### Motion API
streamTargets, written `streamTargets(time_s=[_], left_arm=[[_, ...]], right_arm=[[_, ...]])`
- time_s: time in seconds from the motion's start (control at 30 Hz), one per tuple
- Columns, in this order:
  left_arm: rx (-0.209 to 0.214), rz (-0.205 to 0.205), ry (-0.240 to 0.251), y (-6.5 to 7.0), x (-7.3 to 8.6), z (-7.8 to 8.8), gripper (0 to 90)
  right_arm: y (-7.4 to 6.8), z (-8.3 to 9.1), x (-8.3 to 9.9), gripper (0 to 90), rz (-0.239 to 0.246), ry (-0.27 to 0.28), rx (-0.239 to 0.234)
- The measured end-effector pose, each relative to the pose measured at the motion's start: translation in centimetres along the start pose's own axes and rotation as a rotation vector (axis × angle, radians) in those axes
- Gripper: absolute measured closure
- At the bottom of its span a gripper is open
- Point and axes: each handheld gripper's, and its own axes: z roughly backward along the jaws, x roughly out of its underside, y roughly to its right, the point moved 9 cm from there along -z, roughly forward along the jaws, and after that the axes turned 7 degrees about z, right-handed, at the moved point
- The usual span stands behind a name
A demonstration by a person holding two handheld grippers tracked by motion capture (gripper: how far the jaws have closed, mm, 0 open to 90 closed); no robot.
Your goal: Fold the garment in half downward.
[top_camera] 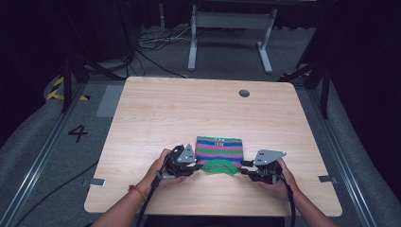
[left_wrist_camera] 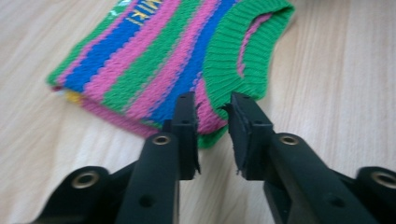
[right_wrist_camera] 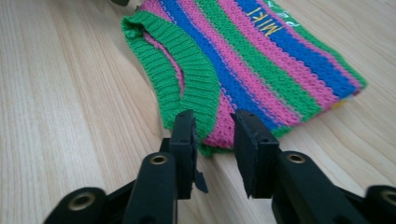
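Observation:
A small knitted garment (top_camera: 219, 148) with pink, blue and green stripes lies flat near the table's front middle, its green ribbed collar (top_camera: 217, 166) toward the person. My left gripper (top_camera: 196, 168) stands at the collar's left corner, jaws open around the garment's edge (left_wrist_camera: 209, 120). My right gripper (top_camera: 242, 166) stands at the right corner, jaws open with the knit corner (right_wrist_camera: 215, 135) between them. Yellow lettering (right_wrist_camera: 264, 27) shows on a blue stripe.
The wooden table (top_camera: 165, 109) stretches bare beyond the garment, with a round cable hole (top_camera: 244, 93) at the back right. Grey floor, cables (top_camera: 156, 42) and a white table frame (top_camera: 231, 28) lie behind. The person's hands (top_camera: 156, 176) rest near the front edge.

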Motion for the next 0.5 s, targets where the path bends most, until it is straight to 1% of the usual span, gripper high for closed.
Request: streamTargets(time_s=[0.03,0.1,0.2,0.23,0.27,0.3,0.33,0.37,0.43,0.47,0.5], left_arm=[[-0.003,-0.007,-0.011,-0.1,0.0,0.2,66.6],[-0.034,-0.022,-0.04,-0.5,0.0,0.6,58.7],[-0.064,-0.025,-0.06,-0.8,0.2,1.6,48.0],[-0.064,-0.025,-0.06,-0.8,0.2,1.6,46.2],[-0.075,-0.028,-0.068,-1.0,0.5,2.0,46.2],[-0.082,-0.037,-0.077,-1.1,0.6,2.3,42.9],[-0.098,-0.029,-0.085,-1.3,0.9,2.6,40.4],[-0.106,-0.03,-0.087,-1.5,1.1,2.9,37.1],[-0.127,-0.016,-0.093,-1.9,1.6,3.6,32.7],[-0.131,-0.009,-0.091,-2.0,1.8,3.9,31.3],[-0.126,-0.004,-0.086,-2.1,2.1,4.4,29.7]], right_arm=[[0.2,0.3,0.0,65.7,-0.001,0.0,0.01],[0.4,0.8,0.0,62.0,-0.005,0.0,0.018],[0.7,1.7,0.1,57.3,0.007,-0.016,0.034],[0.7,1.7,0.1,57.3,0.007,-0.016,0.034],[0.9,1.9,0.1,55.3,0.011,-0.019,0.042],[1.2,2.2,0.2,52.3,0.009,-0.027,0.062],[1.5,2.4,0.3,50.7,0.006,-0.034,0.071],[1.6,2.6,0.4,49.4,0.004,-0.042,0.075],[1.9,3.1,0.5,46.4,0.015,-0.058,0.093],[2.0,3.3,0.6,45.9,0.012,-0.061,0.099],[2.1,3.5,0.7,44.9,0.019,-0.065,0.101]])
